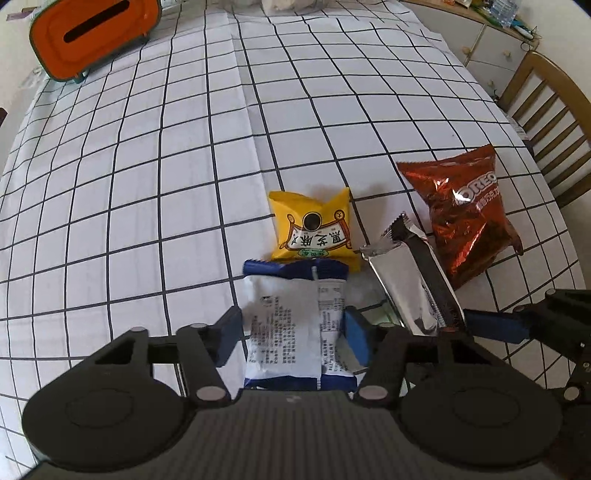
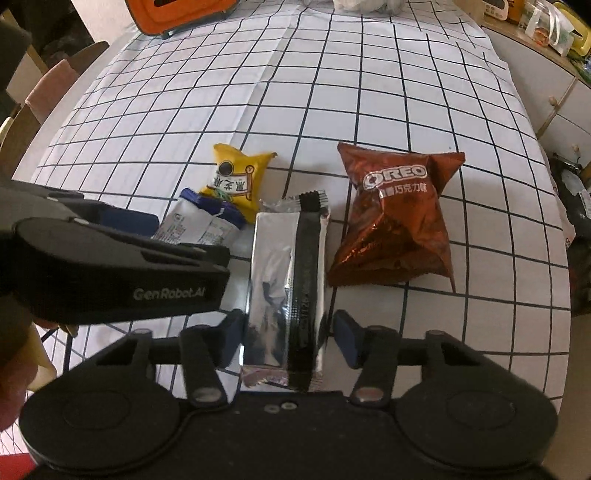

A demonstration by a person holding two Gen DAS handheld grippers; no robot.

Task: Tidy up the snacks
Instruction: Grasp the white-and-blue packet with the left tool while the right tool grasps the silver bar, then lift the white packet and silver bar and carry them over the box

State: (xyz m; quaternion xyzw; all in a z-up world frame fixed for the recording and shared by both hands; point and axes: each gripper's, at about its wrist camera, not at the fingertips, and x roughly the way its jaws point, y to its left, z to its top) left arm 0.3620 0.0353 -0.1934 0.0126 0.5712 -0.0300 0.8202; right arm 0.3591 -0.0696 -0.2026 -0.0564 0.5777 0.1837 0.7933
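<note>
Four snacks lie together on the checked tablecloth (image 1: 147, 184). A blue-and-white packet (image 1: 284, 325) lies printed back up between the pads of my left gripper (image 1: 293, 332), which press on both its sides. Behind it lies a yellow packet (image 1: 314, 229). A silver bar wrapper with a black strip (image 2: 273, 273) runs lengthwise between the fingers of my right gripper (image 2: 288, 338). The left pad touches it, and a narrow gap shows at the right pad. A brown Oreo bag (image 2: 395, 221) lies to its right. Both grippers point steeply down, side by side.
An orange tissue box (image 1: 92, 33) stands at the table's far left corner. A wooden chair (image 1: 546, 110) and a white cabinet (image 1: 491, 40) line the right side. A hand (image 2: 14, 369) shows at the lower left of the right wrist view.
</note>
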